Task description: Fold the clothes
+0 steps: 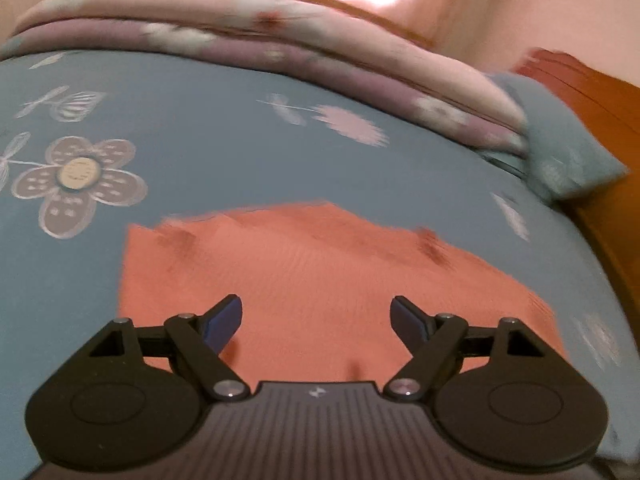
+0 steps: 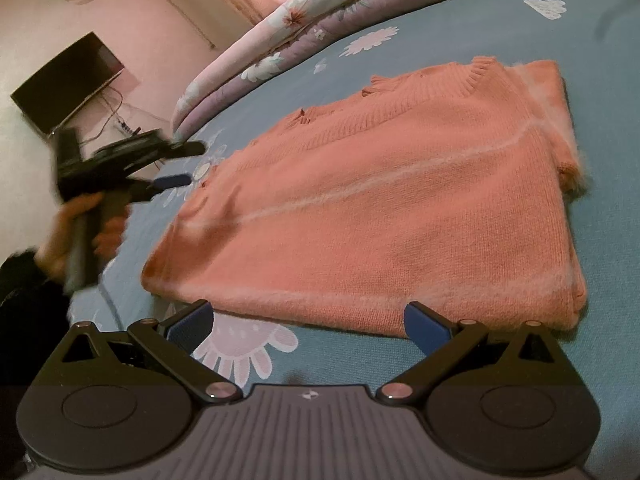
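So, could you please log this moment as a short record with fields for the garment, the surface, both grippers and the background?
garment: orange knit sweater, folded, lying flat
surface: blue flowered bedsheet
left gripper: open, empty, above the sweater
right gripper: open, empty, at the sweater's near edge
background: rolled floral quilt, wall television

I read no text, number or brand; only a small white emblem sits on each gripper body (image 1: 316, 393), at 6 o'clock.
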`<state>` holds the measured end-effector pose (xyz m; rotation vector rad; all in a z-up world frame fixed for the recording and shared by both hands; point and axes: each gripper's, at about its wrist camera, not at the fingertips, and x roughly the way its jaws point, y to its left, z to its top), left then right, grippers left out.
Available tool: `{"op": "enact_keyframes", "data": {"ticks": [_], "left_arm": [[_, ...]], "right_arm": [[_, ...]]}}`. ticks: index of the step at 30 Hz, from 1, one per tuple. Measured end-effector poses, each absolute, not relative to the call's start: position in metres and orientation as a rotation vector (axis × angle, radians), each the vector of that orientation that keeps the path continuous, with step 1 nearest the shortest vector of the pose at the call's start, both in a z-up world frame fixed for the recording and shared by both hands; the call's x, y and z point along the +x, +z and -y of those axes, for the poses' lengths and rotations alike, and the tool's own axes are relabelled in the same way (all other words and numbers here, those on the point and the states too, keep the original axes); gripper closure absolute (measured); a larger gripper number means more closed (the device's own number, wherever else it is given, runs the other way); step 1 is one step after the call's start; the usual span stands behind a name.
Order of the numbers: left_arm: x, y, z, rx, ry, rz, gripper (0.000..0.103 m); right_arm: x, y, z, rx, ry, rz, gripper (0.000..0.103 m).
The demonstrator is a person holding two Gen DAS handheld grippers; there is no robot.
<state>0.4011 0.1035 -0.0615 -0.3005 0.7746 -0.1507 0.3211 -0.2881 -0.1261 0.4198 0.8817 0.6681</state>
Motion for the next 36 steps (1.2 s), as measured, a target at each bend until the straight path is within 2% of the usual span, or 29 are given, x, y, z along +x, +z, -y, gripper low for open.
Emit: {"op": "enact_keyframes", "data": {"ticks": [3, 9, 14, 16, 19, 21, 22, 25, 27, 29, 34, 36], "left_arm": [[0.365, -0.063, -0.079, -0.265, -0.235, -0.808, 0.018], [0.321, -0.088, -0.04, -0.122, -0.273, -0.798, 0.018], [0.3, -0.093, -0.024, -0.068, -0.302, -0.756, 0.018], [0.294, -0.093, -0.025, -0.077, -0.309, -0.741, 0.018], [0.286, -0.092, -0.032, -0.079, -0.338, -0.658, 0.014], [0.284, -0.093, -0.033, -0.065, -0.366, -0.659, 0.012], [0.283, -0.092, -0.036, -0.069, -0.372, -0.65, 0.012], [0.281, -0.088, -0.045, -0.099, -0.388, -0.622, 0.012], [0.28, -0.087, -0.052, -0.13, -0.382, -0.623, 0.012], [0.28, -0.086, -0.058, -0.146, -0.366, -0.624, 0.012], [0.278, -0.084, -0.067, -0.174, -0.354, -0.623, 0.012], [0.279, -0.084, -0.07, -0.191, -0.343, -0.623, 0.012]], "right_arm": [[0.321, -0.121, 0.291, 0.44, 0.655, -0.894, 0.0], [0.312, -0.088, 0.32, 0.49, 0.629, -0.722, 0.0], [0.337, -0.115, 0.328, 0.494, 0.466, -0.862, 0.002], [0.339, -0.114, 0.333, 0.489, 0.467, -0.845, 0.003], [0.331, -0.086, 0.34, 0.442, 0.446, -0.682, 0.003], [0.332, -0.077, 0.344, 0.447, 0.443, -0.615, 0.011], [0.336, -0.077, 0.345, 0.464, 0.445, -0.608, 0.021], [0.355, -0.095, 0.343, 0.509, 0.414, -0.671, 0.037], [0.368, -0.11, 0.341, 0.511, 0.357, -0.729, 0.037], [0.374, -0.12, 0.344, 0.542, 0.323, -0.754, 0.048], [0.365, -0.11, 0.356, 0.559, 0.286, -0.714, 0.048], [0.357, -0.103, 0.354, 0.541, 0.308, -0.706, 0.042]]}}
